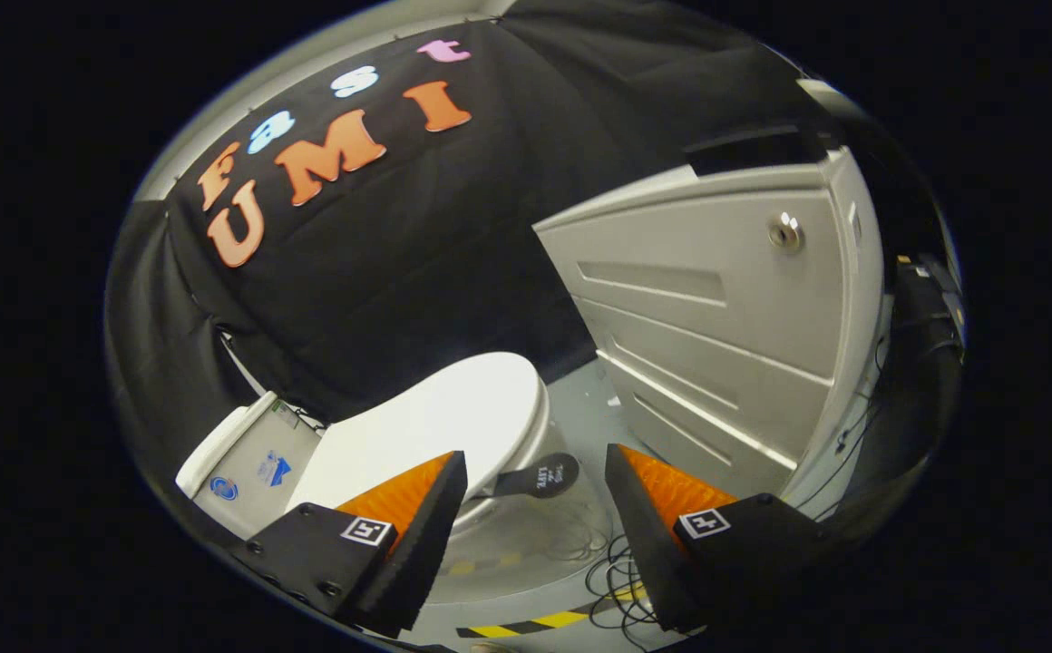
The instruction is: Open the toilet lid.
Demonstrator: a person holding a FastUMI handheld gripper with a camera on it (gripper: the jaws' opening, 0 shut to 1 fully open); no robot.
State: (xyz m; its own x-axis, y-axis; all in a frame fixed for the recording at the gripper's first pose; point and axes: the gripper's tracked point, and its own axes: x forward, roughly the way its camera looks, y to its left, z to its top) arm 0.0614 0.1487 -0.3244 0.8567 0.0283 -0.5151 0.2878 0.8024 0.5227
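The tongs [535, 490] are spread wide with nothing between the fingers, held in the air above the floor [580, 399]. The whole view is tilted.

The toilet [453, 435] stands just beyond the left finger [417, 517], which covers part of its near edge. Its white lid [462, 417] is down, lying flat over the bowl. A dark tab [540, 476] sticks out from the lid's front edge toward the gap between the fingers; it carries small writing, too small to read. The tab lies just ahead of the fingers, closer to the left one, and neither finger touches it. To the left of the lid sits the tank [249, 458], pale, with small stickers on its face.

On the right, beyond the right finger [644, 508], stands a grey cabinet [716, 317] with ribbed panels and a round lock [786, 234] near its far upper corner. It is apart from the toilet, with a strip of pale floor between them.

Near the fingers, thin dark cables [612, 571] lie in loose loops on the floor, beside a strip of yellow-and-black tape [535, 624]. The black cloth wall [453, 236] hangs behind the toilet and cabinet.
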